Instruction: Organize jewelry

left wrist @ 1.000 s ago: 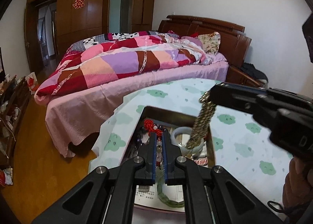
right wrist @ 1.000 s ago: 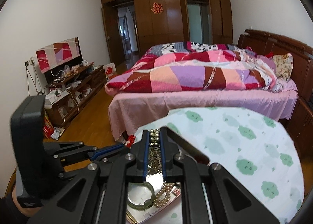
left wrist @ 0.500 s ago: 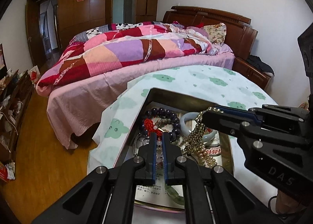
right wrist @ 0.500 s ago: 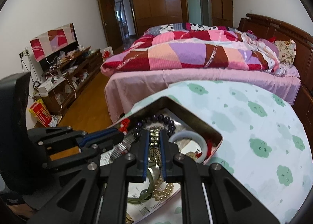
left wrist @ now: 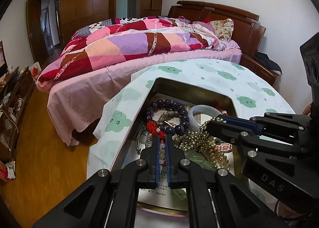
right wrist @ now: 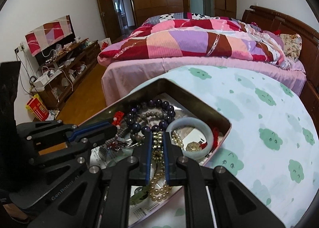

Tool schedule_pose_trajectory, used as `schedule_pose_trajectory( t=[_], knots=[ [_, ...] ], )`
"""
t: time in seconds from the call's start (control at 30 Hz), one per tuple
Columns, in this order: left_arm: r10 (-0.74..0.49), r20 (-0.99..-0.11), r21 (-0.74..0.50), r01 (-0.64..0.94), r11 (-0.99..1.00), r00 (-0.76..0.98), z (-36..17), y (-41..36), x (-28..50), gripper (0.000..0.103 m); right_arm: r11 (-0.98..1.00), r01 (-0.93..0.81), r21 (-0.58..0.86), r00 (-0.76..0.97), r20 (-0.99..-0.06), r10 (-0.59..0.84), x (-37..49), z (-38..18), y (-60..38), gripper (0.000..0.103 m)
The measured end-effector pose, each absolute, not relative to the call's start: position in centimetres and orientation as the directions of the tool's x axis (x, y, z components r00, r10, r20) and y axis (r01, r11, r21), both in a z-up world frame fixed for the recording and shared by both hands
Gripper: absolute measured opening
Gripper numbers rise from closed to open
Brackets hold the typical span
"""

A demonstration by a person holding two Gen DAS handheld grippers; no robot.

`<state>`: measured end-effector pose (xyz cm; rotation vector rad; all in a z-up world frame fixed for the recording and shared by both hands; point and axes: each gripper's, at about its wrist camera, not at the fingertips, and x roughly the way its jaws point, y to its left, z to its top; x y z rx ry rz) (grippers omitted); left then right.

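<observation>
Left wrist view: left claw (left wrist: 163, 144) clamped on pale beads (left wrist: 162, 151), right claw (left wrist: 209, 126) pinching gold chain (left wrist: 196, 140) over tin (left wrist: 191, 90) just ahead; risk of tangling on release.

Tablecloth (right wrist: 269, 108): pale mint with green cloud shapes
Quilt (left wrist: 129, 46): patches of pink, lilac, red, brown
Bed sheet (left wrist: 83, 92): pink
Big bead bracelet (left wrist: 179, 108): dark purple
Bangle (right wrist: 201, 126): pale whitish green
Knot charm (left wrist: 154, 128): red
Bead strand (right wrist: 159, 190): cream pearl colour
Gripper pads (right wrist: 148, 154): blue on black
</observation>
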<state>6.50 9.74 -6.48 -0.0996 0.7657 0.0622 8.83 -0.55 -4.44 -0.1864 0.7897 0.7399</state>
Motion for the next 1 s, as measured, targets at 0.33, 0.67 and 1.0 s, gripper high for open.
schedule_pose_trajectory(
  t=[0.33,0.67,1.0],
  knots=[
    [0.051,-0.668,-0.075,-0.136,0.988,0.742,-5.2,10.0,5.6,0.03,0.777,-0.62,0.105,0.537,-0.666,0.518,8.2,-3.4,-2.4,0.073],
    [0.116,-0.578,-0.075,-0.194,0.978,0.808,-2.1,10.6,3.0,0.078,0.812,-0.574,0.109,0.6,-0.618,0.507,6.8,-0.3,-5.3,0.072],
    [0.141,-0.548,-0.078,-0.218,0.973,0.824,-0.7,11.1,2.3,0.078,0.818,-0.564,0.11,0.619,-0.6,0.507,6.8,0.0,-5.7,0.073]
  ],
)
